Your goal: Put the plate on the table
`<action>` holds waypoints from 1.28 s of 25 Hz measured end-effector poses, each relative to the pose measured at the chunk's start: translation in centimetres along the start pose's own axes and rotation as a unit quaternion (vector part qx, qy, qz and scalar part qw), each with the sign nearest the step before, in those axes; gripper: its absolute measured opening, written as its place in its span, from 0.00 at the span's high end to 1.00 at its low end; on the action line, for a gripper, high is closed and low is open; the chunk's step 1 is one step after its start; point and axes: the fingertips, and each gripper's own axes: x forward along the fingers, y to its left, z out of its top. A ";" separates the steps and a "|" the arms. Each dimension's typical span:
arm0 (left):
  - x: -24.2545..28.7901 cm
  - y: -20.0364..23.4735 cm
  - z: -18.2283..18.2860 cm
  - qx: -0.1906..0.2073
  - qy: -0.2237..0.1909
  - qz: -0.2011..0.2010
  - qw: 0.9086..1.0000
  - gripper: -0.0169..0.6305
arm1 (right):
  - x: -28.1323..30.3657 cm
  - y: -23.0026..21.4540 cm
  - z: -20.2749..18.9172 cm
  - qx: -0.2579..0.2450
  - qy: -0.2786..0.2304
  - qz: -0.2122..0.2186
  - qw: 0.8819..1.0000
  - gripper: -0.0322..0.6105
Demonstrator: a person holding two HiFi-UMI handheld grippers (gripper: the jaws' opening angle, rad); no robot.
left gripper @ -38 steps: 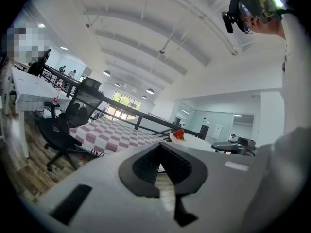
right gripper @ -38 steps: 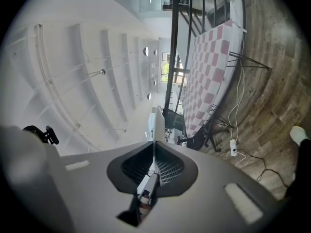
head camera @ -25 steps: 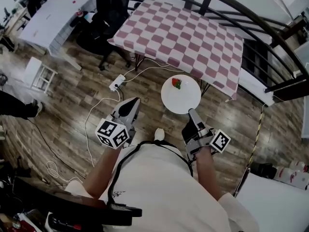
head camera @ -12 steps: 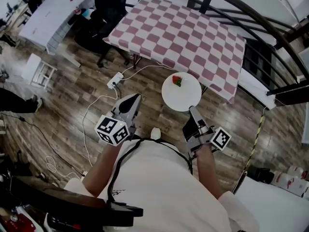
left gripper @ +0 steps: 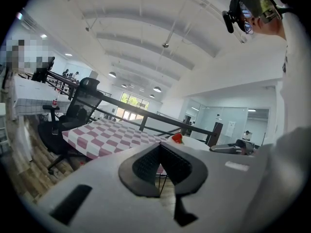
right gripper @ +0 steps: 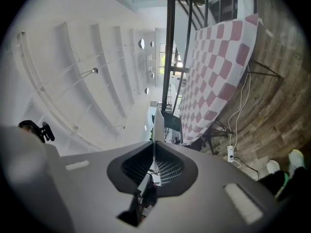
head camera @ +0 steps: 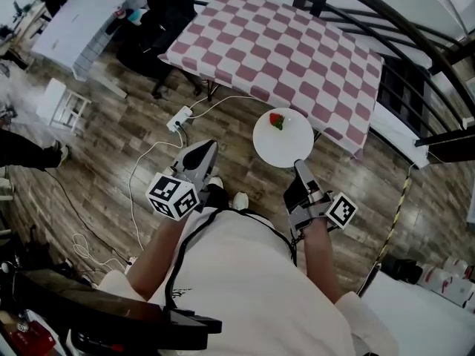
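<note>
Left gripper: my left gripper [head camera: 203, 154] is at the left, beside its marker cube. Its jaws are together with nothing between them, and it is well apart from the plate.

Plate: the round white plate [head camera: 280, 145] is level over the wood-plank floor [head camera: 111, 147], carried by its near rim. It is not yet on the table.

Red piece: a small red thing with a green bit [head camera: 277, 120] lies on the plate near the far rim. I think it is a strawberry, though it is too small to be sure.

Right gripper: my right gripper [head camera: 298, 165] is clamped on the plate's near rim. The rim shows edge-on as a thin white sliver between the pads [right gripper: 156, 125].

Table: the table with the pink-and-white checked cloth [head camera: 297, 50] lies straight ahead, beyond the plate. Its long near edge runs across my path.

Key relation: the plate sticks out forward from my right gripper, so its far rim leads. That rim is just at the cloth's hanging edge, not over the tabletop.

Next move: as I judge it, the right hand alone must carry the plate forward over that edge, keeping it level so the red piece stays put. The left gripper is farther off and free.
</note>
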 end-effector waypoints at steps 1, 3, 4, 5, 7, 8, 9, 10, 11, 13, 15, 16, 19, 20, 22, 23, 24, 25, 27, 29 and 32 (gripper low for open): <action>0.1 0.1 0.0 0.000 0.000 0.002 1.000 0.96 | 0.0 -0.1 0.1 0.000 0.000 0.000 1.000 0.92; 0.2 0.2 -0.2 -0.001 0.001 0.004 1.000 0.96 | -0.1 -0.2 0.3 -0.001 -0.002 -0.001 1.000 0.92; 0.4 0.3 -0.1 -0.001 0.002 0.004 1.000 0.96 | -0.1 -0.2 0.6 -0.002 -0.004 0.000 1.000 0.92; 0.7 0.5 0.0 -0.001 0.002 0.003 1.000 0.96 | 0.0 -0.2 0.9 -0.003 -0.006 0.000 1.000 0.92; 1.4 0.6 0.3 0.001 0.003 0.000 1.000 0.96 | 0.1 -0.2 1.5 -0.003 -0.012 -0.001 1.000 0.92; 1.7 0.7 0.4 0.002 0.004 -0.001 1.000 0.96 | 0.1 -0.3 1.7 -0.004 -0.014 -0.002 1.000 0.92; 2.0 0.8 0.5 0.003 0.005 -0.003 1.000 0.96 | 0.0 -0.4 2.0 -0.005 -0.017 -0.004 1.000 0.92; 2.4 0.9 0.7 0.005 0.006 -0.005 1.000 0.96 | 0.1 -0.5 2.2 -0.006 -0.019 -0.005 1.000 0.92; 2.9 1.1 0.9 0.006 0.007 -0.007 1.000 0.96 | 0.2 -0.5 2.5 -0.005 -0.022 -0.006 1.000 0.92; 3.7 1.4 1.1 0.008 0.009 -0.011 1.000 0.96 | 0.4 -0.6 2.9 -0.004 -0.027 -0.005 1.000 0.92; 4.5 1.6 1.2 0.010 0.011 -0.017 1.000 0.96 | 0.7 -0.8 3.2 -0.005 -0.032 -0.005 0.999 0.92; 4.9 1.8 1.3 0.010 0.012 -0.021 1.000 0.96 | 0.9 -0.9 3.3 -0.005 -0.035 -0.005 0.999 0.92; 6.0 2.5 1.5 0.009 0.015 -0.028 0.999 0.96 | 1.7 -1.4 3.8 -0.004 -0.042 -0.008 0.999 0.92; 6.4 2.8 1.6 0.009 0.015 -0.031 0.999 0.96 | 2.1 -1.4 4.0 -0.003 -0.044 -0.009 0.999 0.92; 7.2 3.6 1.9 0.009 0.017 -0.036 0.999 0.96 | 3.0 -1.5 4.2 -0.004 -0.048 -0.010 0.999 0.92; 7.6 4.1 2.0 0.007 0.017 -0.039 0.999 0.96 | 3.5 -1.6 4.3 -0.005 -0.050 -0.011 0.999 0.92; 8.0 4.8 2.2 0.005 0.018 -0.041 0.999 0.96 | 4.2 -1.8 4.5 -0.008 -0.052 -0.013 0.999 0.92; 8.5 5.5 2.4 0.004 0.019 -0.043 0.999 0.96 | 5.0 -1.9 4.6 -0.009 -0.054 -0.015 0.998 0.92; 9.4 6.9 3.0 0.004 0.022 -0.048 0.999 0.96 | 6.8 -1.9 4.9 -0.010 -0.056 -0.019 0.998 0.92; 10.4 8.3 3.8 0.007 0.025 -0.054 0.998 0.96 | 8.8 -1.8 5.2 -0.013 -0.056 -0.020 0.998 0.92; 12.0 10.6 5.0 0.005 0.028 -0.062 0.998 0.96 | 12.0 -1.3 5.7 -0.011 -0.060 -0.017 0.998 0.92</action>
